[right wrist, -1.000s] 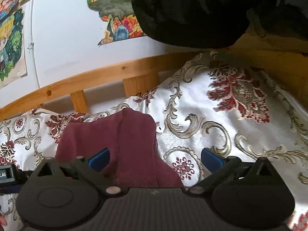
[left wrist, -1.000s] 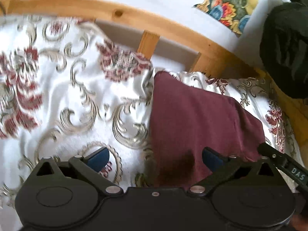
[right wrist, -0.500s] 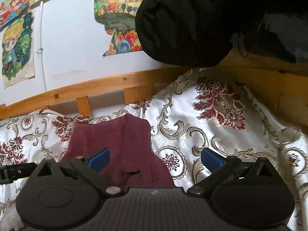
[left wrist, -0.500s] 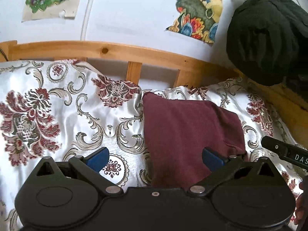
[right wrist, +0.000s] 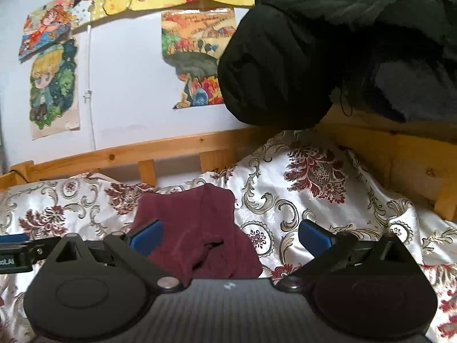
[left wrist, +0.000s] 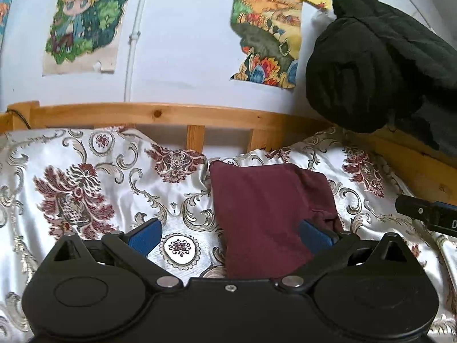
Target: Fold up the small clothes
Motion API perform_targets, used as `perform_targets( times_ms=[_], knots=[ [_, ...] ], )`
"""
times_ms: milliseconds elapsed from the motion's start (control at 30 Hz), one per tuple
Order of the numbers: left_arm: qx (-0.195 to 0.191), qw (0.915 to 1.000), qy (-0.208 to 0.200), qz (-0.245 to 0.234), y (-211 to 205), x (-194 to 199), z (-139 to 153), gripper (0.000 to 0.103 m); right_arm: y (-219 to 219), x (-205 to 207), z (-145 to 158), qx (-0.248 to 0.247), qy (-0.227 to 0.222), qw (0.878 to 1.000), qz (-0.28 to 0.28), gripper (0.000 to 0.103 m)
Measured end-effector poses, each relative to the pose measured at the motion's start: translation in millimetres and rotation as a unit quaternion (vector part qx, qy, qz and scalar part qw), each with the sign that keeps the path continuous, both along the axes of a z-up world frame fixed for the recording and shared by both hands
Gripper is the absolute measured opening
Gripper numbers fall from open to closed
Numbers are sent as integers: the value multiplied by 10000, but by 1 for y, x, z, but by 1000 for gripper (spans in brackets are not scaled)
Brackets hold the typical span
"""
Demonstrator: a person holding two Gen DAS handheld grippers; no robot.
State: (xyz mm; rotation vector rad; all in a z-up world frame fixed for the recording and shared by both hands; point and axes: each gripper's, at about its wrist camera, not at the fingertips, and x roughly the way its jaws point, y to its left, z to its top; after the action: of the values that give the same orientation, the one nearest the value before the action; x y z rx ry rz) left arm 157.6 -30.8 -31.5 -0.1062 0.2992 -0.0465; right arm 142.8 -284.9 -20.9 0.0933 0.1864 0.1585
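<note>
A maroon garment (left wrist: 265, 205) lies folded into a rough rectangle on the floral bedspread (left wrist: 85, 188). In the left wrist view my left gripper (left wrist: 230, 235) hovers open over its near left edge, nothing between the blue pads. The right wrist view shows the same maroon garment (right wrist: 194, 228) with a small crease near its front, and my right gripper (right wrist: 230, 235) open above its right side, holding nothing. Each gripper's tip shows at the edge of the other's view.
A wooden bed rail (left wrist: 171, 115) runs along the far side and turns at the right (right wrist: 414, 154). A black jacket (right wrist: 328, 51) hangs over the right corner. Posters (left wrist: 82, 20) cover the white wall behind.
Both grippers have pulled back and tilted up from the garment, so the wall and posters have come into view. The garment lies still on the bed.
</note>
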Motion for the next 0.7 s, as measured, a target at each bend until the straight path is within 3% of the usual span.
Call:
perform_targets(
  times_ms=[233,467,700],
  knots=[
    [77,10000,18,-2,2,-26,2,102,2,-29,2,-184,-110,9997,102,103],
    [19,10000,18,-33,6,-53,3,102,2,-49,-4,-121,120,9997,180,103],
    [19,9999,73,-86,6,-67,2,102,9,-68,-2,-391,-72,9990,209,103]
  ],
)
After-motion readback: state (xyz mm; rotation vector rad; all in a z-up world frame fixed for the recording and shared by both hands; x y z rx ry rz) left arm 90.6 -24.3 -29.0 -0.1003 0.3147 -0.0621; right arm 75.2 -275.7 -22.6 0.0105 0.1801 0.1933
